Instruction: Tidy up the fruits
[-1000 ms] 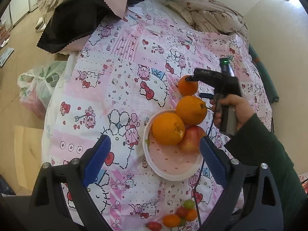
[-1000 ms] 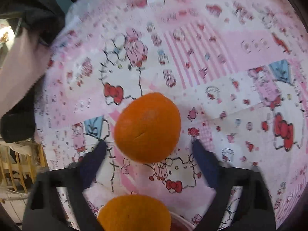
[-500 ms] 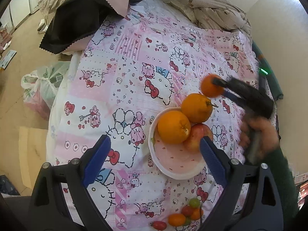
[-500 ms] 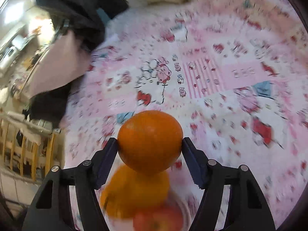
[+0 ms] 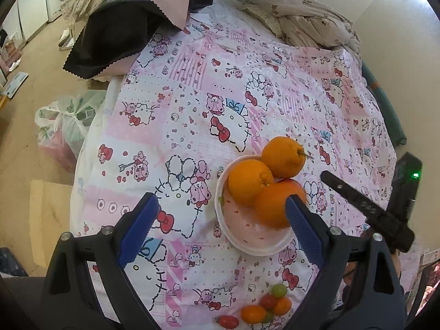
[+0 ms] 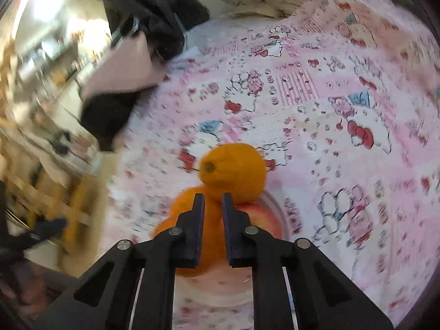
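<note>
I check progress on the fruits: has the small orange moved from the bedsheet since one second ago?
Yes. The small orange now sits in the white bowl, nearer the camera than before.

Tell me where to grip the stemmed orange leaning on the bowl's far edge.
Grip the stemmed orange across its round middle, coming from above. Its stem points sideways toward the right, and two other fruits crowd its near side, so only its top and far sides look free.

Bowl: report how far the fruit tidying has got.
Done: three oranges and an apple are heaped on the bowl. In hand: nothing; the right gripper is shut and empty above the pile, the left gripper open and empty. Left: the cherry tomatoes on the cloth, outside the bowl.
</note>
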Demonstrator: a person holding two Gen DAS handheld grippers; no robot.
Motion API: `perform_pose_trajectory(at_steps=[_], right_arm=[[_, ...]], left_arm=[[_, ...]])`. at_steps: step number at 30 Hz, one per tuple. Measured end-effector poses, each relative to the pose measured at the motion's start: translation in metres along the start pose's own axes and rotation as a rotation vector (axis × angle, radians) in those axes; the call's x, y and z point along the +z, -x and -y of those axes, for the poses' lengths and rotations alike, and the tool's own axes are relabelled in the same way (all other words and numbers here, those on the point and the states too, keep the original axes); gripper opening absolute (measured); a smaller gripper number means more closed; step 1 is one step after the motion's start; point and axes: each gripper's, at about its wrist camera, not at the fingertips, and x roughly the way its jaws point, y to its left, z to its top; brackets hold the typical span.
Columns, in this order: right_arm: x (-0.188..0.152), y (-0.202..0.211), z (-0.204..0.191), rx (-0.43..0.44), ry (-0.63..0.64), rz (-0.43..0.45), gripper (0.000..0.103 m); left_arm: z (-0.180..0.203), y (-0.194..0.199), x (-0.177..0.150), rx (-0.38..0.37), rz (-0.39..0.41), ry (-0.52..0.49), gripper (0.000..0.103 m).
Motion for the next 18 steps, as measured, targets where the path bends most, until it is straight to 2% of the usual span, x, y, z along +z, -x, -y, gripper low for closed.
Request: perform_pose_trajectory(at_steps=[3,6,7,9,12,14,15,16,18], right_arm=[[-0.008,-0.012,0.008,0.003,-0.024,-0.046,0.014],[-0.015,-0.011,0.007,0.026,-0.031,-0.062,0.014],[-0.018,-0.011,0.006,0.024,-0.034,-0.087,0.018],[-0.026,-0.007,0.001,0.036,-0.031,-0.104,0.018],[-0.038,0.002,-0.001,0.030,-0.032,-0.133,0.020],[-0.044,0.009,0.003,0.027,-0.063,-0.131,0.045],[-0.047,0.013,0.006,0.028,-0.083,-0.119,0.069],[-0.050,0.018,0.008,0.028,-0.099,-0.103,0.076],[-0.057,0.028,0.014,0.031,-0.134,-0.085,0.076]], left_arm=[[-0.002,-0.002,0.001,0.014,0.003,-0.005,0.091],[-0.010,-0.010,0.003,0.074,0.011,-0.001,0.091],[-0.015,-0.018,0.002,0.086,-0.018,0.006,0.091],[-0.027,-0.041,-0.006,0.097,-0.123,0.053,0.091],[-0.025,-0.054,-0.018,0.062,-0.204,0.059,0.091],[-0.018,-0.052,-0.019,0.053,-0.196,0.041,0.091],[-0.014,-0.048,-0.018,0.055,-0.177,0.030,0.091],[-0.011,-0.045,-0.018,0.057,-0.163,0.020,0.091],[-0.005,-0.041,-0.017,0.055,-0.143,0.002,0.091]])
